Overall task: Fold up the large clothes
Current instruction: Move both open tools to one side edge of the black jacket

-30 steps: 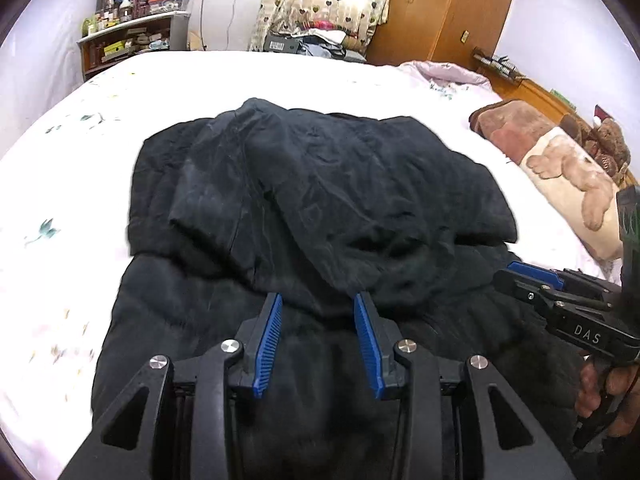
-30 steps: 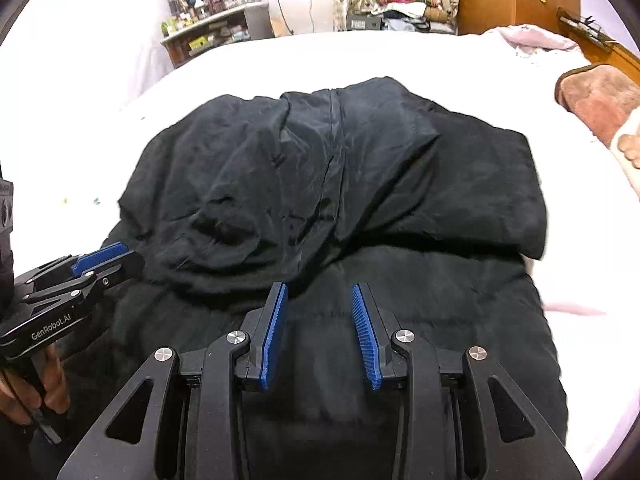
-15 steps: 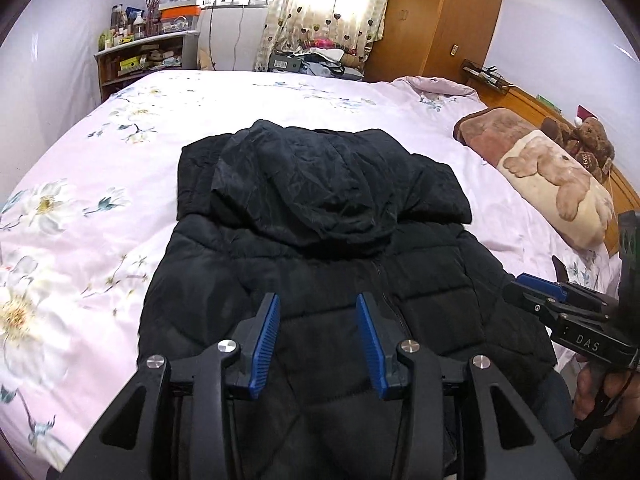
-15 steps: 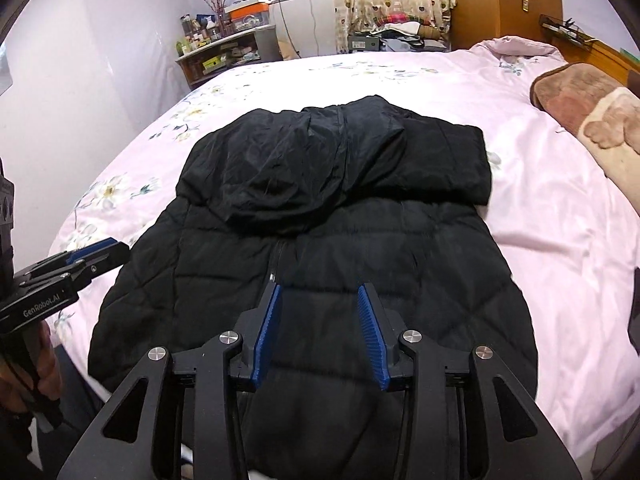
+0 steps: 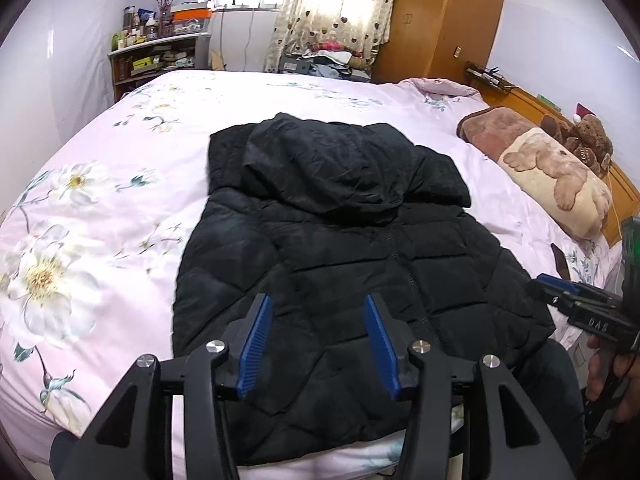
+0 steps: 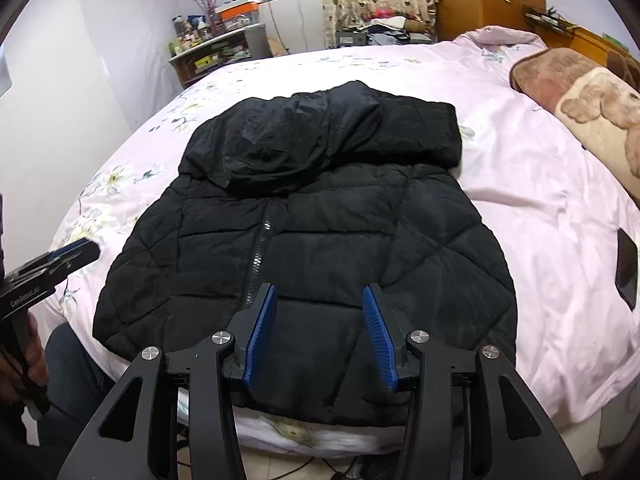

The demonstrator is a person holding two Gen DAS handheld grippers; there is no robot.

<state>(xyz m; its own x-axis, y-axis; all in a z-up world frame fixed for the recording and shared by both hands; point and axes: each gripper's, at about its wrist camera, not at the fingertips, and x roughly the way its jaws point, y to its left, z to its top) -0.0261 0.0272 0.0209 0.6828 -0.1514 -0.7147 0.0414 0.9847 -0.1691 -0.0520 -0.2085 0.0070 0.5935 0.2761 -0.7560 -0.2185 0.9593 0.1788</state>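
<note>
Two grippers hang above the near edge of the bed [image 5: 120, 128], both with jaws spread wide and holding nothing. The left gripper [image 5: 318, 338] points over the lower left part of a black quilted jacket [image 5: 360, 248], its blue-padded fingers [image 5: 256, 340] apart with dark fabric showing between them; the right gripper [image 6: 318, 334] points over the lower middle of the same jacket [image 6: 320, 240], just right of the zipper [image 6: 260, 248]. The jacket lies front up on the pink floral bedspread, hem at the near edge of the bed and slightly overhanging it, the hood [image 5: 340, 164] folded down over the chest toward the hem. Its sleeves are tucked in, so the outline is a rough trapezoid, narrower at the shoulders. In the left wrist view the right gripper [image 5: 576, 304] shows at the right margin, level with the jacket's right hem corner; in the right wrist view the left gripper [image 6: 52, 268] shows at the left margin beside the jacket's left hem corner. A bear-print pillow [image 5: 560, 184] lies along the right edge of the bed, well apart from the jacket, and a dark phone [image 6: 626, 268] rests on the bedspread near the right edge.
</note>
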